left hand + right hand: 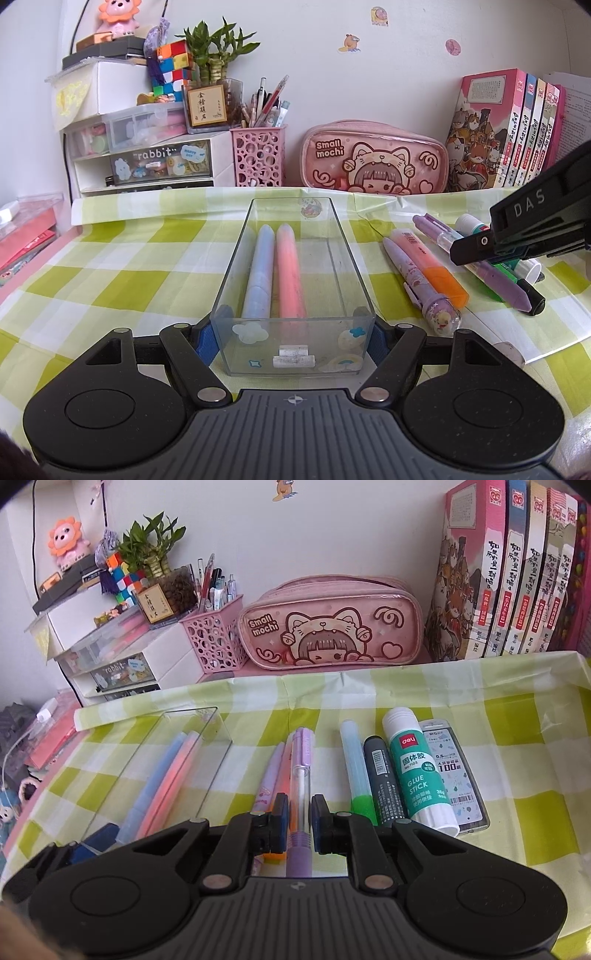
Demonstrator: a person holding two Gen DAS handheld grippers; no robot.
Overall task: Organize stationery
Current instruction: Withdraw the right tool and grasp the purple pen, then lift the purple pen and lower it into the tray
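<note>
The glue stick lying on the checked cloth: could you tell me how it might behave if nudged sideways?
The glue stick looks round and smooth, so it would probably roll. The lead case and black marker flanking it may stop it quickly. It likely stays rigid.

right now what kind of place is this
Probably a child's or student's desk at home: a pink pencil case, a row of books against the wall, and pens in a clear tray.

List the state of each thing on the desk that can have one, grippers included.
Clear rectangular plastic box: open-topped, held at its near end.
Left gripper: shut on the box.
Right gripper: fingers either side of the pen, slightly apart from it.
Purple clear-barrelled pen: lying flat on the cloth.
Blue marker: capped, inside the box.
Pink marker: capped, inside the box.
White-and-green glue stick: capped, lying down.
Pink pencil case: zipped shut.
</note>
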